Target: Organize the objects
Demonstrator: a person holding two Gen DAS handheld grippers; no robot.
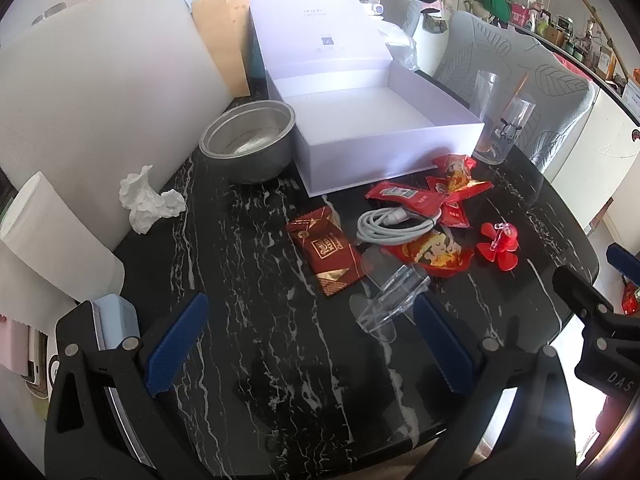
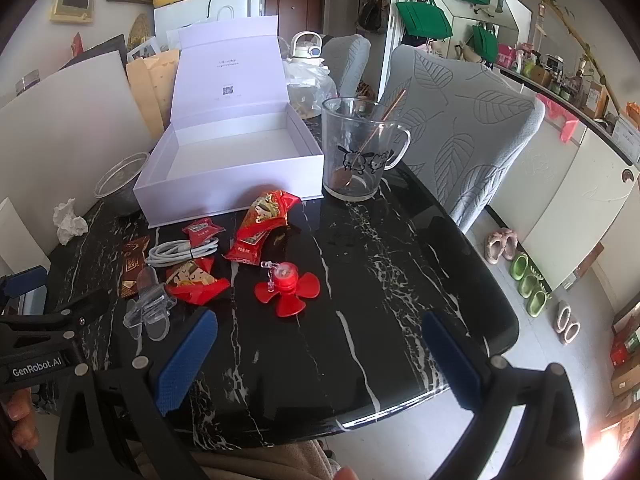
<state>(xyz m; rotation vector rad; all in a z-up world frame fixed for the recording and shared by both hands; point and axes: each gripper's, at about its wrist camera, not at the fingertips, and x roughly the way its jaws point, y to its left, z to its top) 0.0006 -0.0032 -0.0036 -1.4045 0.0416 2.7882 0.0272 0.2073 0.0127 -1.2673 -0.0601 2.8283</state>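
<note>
Right now, from my remote seat, nothing is packed yet:

Table [image 1: 248, 264]: black marble top carrying everything; I hover both tools over its near edge.

White box [image 1: 384, 120]: lid propped up, interior bare, toward the far side of the table. I take it as the likely home for the loose items.

Metal bowl [image 1: 248, 140]: just beside the box's left wall.

Glass mug [image 2: 356, 148]: by the box's right corner, a spoon inside. My main worry: a wide swing toward the box could clip it and tip it.

Snack packets [image 2: 264, 216]: red, overlapping in front of the box; slick wrappers could slide out of a shallow pinch.

Dark red packet [image 1: 324, 252]: lies flat left of the pile, hard to get a finger under.

Cable [image 1: 396, 220]: coiled among the packets, touching them; lifting it may drag a wrapper along.

Red fan [image 2: 286, 288]: small, right of the pile, nearest my right tool.

Clear stand [image 1: 384, 300]: transparent, close to the near edge; easy to misjudge and nudge off.

Tissue [image 1: 148, 200]: crumpled, toward the left edge.

Left gripper [image 1: 312, 344]: jaws spread wide, holding nothing, touching nothing.

Right gripper [image 2: 320, 360]: jaws spread wide too, empty, clear of the fan.
</note>
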